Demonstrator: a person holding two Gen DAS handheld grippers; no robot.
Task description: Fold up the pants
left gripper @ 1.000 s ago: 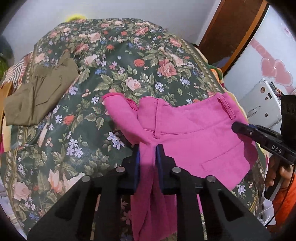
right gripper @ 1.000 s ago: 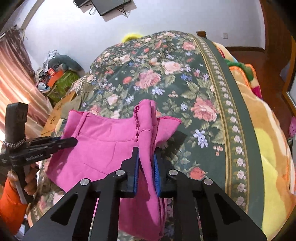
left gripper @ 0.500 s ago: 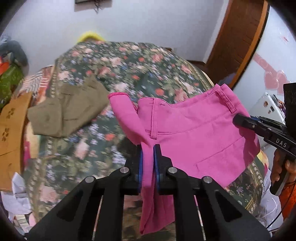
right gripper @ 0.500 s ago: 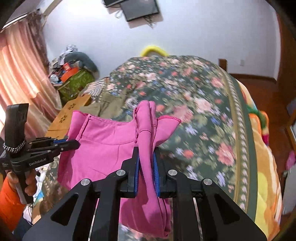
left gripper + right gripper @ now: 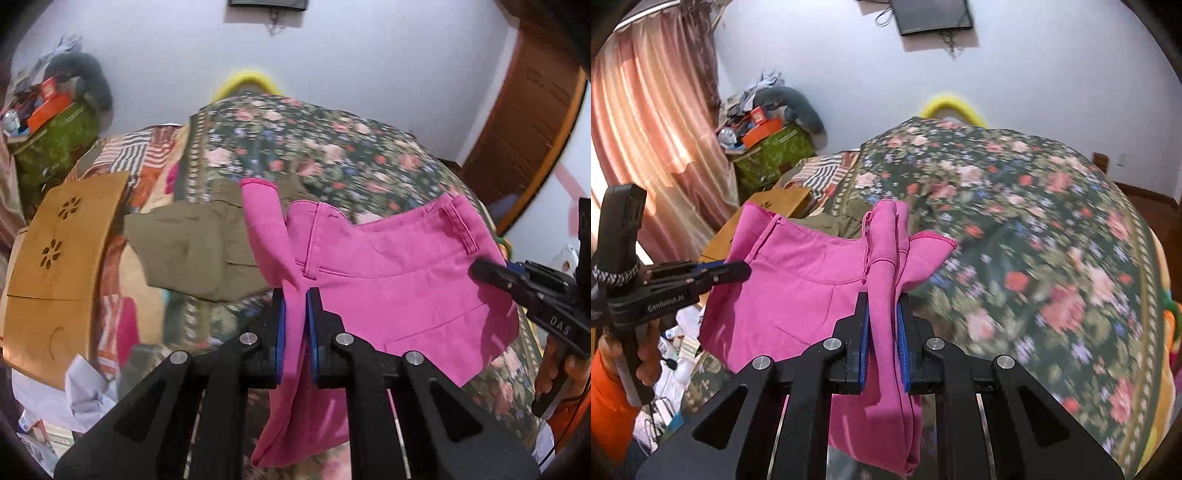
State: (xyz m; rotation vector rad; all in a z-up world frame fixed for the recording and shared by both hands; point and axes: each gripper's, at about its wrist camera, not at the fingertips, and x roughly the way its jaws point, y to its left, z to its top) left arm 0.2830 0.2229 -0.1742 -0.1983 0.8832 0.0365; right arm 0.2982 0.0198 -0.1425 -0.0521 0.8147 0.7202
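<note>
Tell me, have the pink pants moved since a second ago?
Yes. The pink pants have lifted off the floral bedspread and now overlap the olive garment.

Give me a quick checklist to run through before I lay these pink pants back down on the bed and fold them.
1. Left gripper shut on the pink pants: ok, cloth is pinched between its fingers.
2. Right gripper shut on the pants: ok, a bunched fold sits between its fingers.
3. Pants clear of the floral bedspread: ok, they hang in the air between the two grippers.
4. Cloth spread flat between the grips: not ok, it sags, and an end flops over by each gripper.
5. Landing spot free: not ok on the left, where the olive garment lies on the bed; the right side looks bare.
6. Legs lined up: cannot tell, the lower part hangs out of sight.
</note>
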